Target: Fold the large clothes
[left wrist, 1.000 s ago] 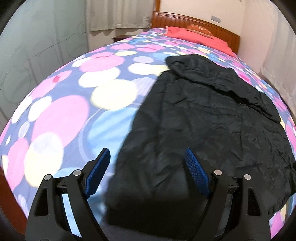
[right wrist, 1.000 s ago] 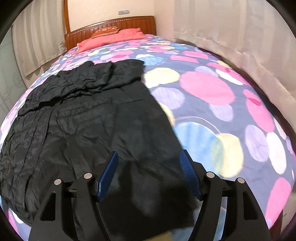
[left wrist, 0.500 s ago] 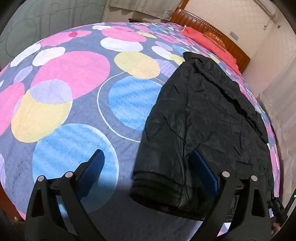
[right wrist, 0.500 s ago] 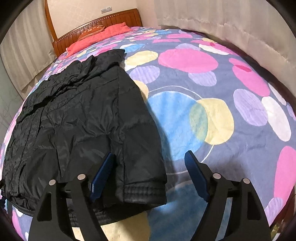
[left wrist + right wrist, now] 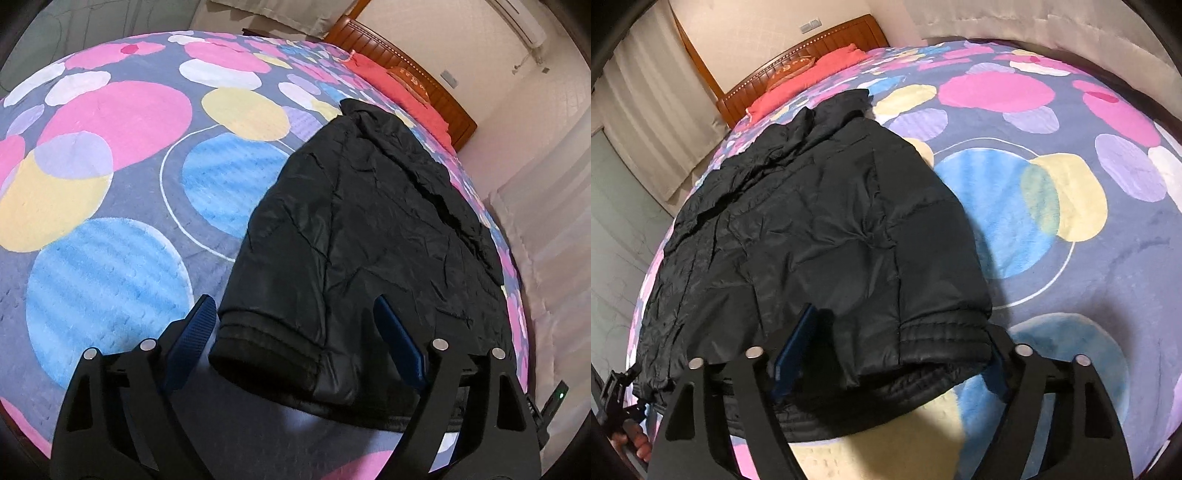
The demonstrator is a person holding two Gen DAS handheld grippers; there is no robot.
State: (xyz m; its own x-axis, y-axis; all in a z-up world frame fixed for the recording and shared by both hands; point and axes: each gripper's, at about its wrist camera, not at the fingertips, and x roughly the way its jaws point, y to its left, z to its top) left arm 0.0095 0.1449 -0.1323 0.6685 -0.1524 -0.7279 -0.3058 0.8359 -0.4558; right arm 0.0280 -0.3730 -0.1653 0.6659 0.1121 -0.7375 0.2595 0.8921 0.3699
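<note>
Both claws are spread wide. The left gripper and right gripper straddle the black jacket's near cuffs on the bedspread.

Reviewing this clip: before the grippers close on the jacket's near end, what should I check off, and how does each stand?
1. Left gripper open: ok, fingers wide apart.
2. Right gripper open: ok, fingers spread.
3. Jacket lies on the bed: ok, sides look folded in, with a cuff at the near end.
4. Left gripper lined up: ok, cuff sits between its fingers.
5. Right gripper lined up: ok, the other cuff sits between its fingers and hides one tip.
6. Fabric gripped: not ok, neither gripper has closed.
</note>
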